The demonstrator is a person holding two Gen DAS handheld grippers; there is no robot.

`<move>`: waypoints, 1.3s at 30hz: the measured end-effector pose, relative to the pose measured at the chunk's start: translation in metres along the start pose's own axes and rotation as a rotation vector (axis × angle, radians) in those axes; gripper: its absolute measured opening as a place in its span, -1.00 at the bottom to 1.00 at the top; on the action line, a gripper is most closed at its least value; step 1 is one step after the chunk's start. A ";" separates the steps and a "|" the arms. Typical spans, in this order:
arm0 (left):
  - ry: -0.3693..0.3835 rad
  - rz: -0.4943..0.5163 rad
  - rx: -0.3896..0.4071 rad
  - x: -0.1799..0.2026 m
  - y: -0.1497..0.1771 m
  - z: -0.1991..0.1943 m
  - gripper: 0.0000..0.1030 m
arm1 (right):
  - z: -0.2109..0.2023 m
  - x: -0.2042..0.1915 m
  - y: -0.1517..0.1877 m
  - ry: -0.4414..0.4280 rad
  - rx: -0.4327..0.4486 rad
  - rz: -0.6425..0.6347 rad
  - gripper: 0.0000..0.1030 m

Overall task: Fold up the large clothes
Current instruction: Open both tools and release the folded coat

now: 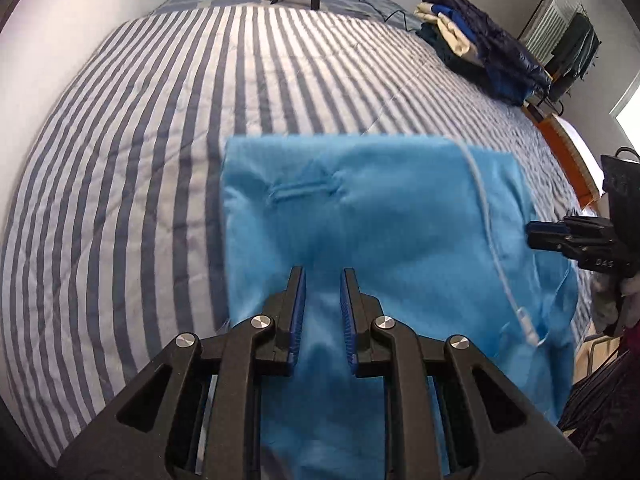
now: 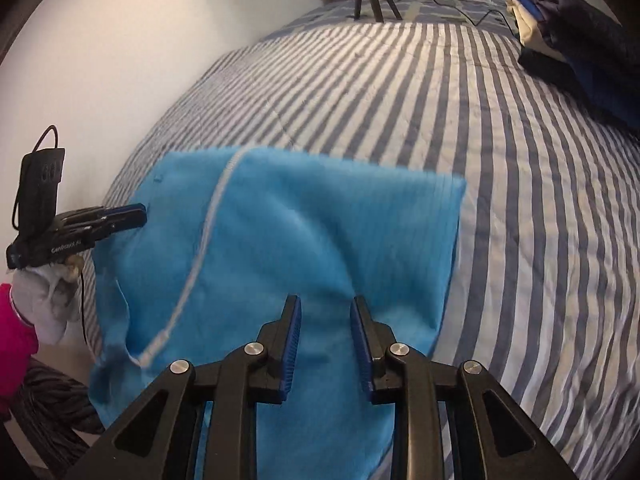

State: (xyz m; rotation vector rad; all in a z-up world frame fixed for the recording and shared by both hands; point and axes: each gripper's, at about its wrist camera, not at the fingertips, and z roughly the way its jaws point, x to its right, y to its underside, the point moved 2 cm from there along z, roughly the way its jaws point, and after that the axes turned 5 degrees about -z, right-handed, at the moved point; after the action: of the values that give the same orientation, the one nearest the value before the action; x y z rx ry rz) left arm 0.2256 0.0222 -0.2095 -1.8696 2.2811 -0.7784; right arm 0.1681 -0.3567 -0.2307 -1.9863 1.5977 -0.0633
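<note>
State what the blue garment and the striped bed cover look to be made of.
Blue garment: likely fleece, matte, fuzzy nap, soft blurred edges. Striped bed cover: probably quilted woven cotton, matte, with faint stitch lines crossing the stripes.

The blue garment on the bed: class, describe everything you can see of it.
The blue garment is bright sky-blue, fleecy-looking cloth with a white zipper down it and a slit pocket. It lies partly folded on the striped bedspread, its near part running up between the fingers of the left gripper and right gripper.
</note>
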 end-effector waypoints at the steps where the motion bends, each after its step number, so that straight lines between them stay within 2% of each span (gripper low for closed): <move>1: -0.005 0.008 -0.003 -0.003 0.004 0.000 -0.69 | -0.002 -0.002 0.006 0.004 -0.003 -0.004 -0.50; 3: -0.007 0.007 -0.002 -0.007 0.008 -0.001 -0.69 | -0.005 -0.006 0.016 -0.027 0.004 0.011 -0.50; 8: 0.027 -0.044 -0.004 -0.022 0.013 -0.018 -0.69 | -0.021 -0.013 0.045 -0.054 -0.039 0.001 -0.50; 11: 0.074 -0.123 0.014 -0.041 0.017 -0.038 -0.66 | -0.046 -0.003 0.059 -0.096 0.006 0.050 -0.46; 12: 0.094 -0.147 0.017 -0.046 0.019 -0.043 -0.59 | -0.056 0.002 0.063 -0.102 0.039 0.069 -0.39; 13: 0.136 -0.207 0.020 -0.056 0.021 -0.050 -0.25 | -0.064 0.008 0.067 -0.096 0.071 0.079 -0.32; 14: 0.162 -0.241 0.019 -0.063 0.022 -0.053 0.16 | -0.071 0.013 0.070 -0.081 0.106 0.085 -0.08; 15: 0.212 -0.303 0.017 -0.072 0.025 -0.057 0.23 | -0.077 0.019 0.073 -0.067 0.143 0.090 0.25; 17: 0.263 -0.368 0.009 -0.081 0.027 -0.058 0.23 | -0.082 0.034 0.077 -0.074 0.191 0.124 0.51; 21: 0.375 -0.490 -0.034 -0.097 0.031 -0.051 0.23 | -0.073 0.062 0.070 -0.142 0.187 0.230 0.51; 24: 0.395 -0.545 -0.052 -0.110 0.037 -0.046 0.23 | -0.065 0.080 0.070 -0.195 0.164 0.298 0.51; 30: 0.469 -0.638 -0.085 -0.135 0.048 -0.036 0.23 | -0.041 0.086 0.072 -0.306 0.124 0.367 0.46; 33: 0.476 -0.626 -0.097 -0.135 0.043 -0.031 0.23 | -0.036 0.087 0.068 -0.344 0.125 0.373 0.45; 36: 0.472 -0.589 -0.116 -0.124 0.035 -0.023 0.23 | -0.023 0.075 0.054 -0.405 0.099 0.374 0.22; 39: 0.472 -0.566 -0.125 -0.115 0.028 -0.016 0.23 | -0.012 0.062 0.047 -0.409 0.083 0.353 0.22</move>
State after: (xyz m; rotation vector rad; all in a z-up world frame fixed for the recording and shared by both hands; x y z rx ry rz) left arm 0.2229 0.1386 -0.2356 -2.6864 2.0596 -1.2881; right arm 0.1394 -0.4227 -0.2624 -1.5075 1.6098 0.3825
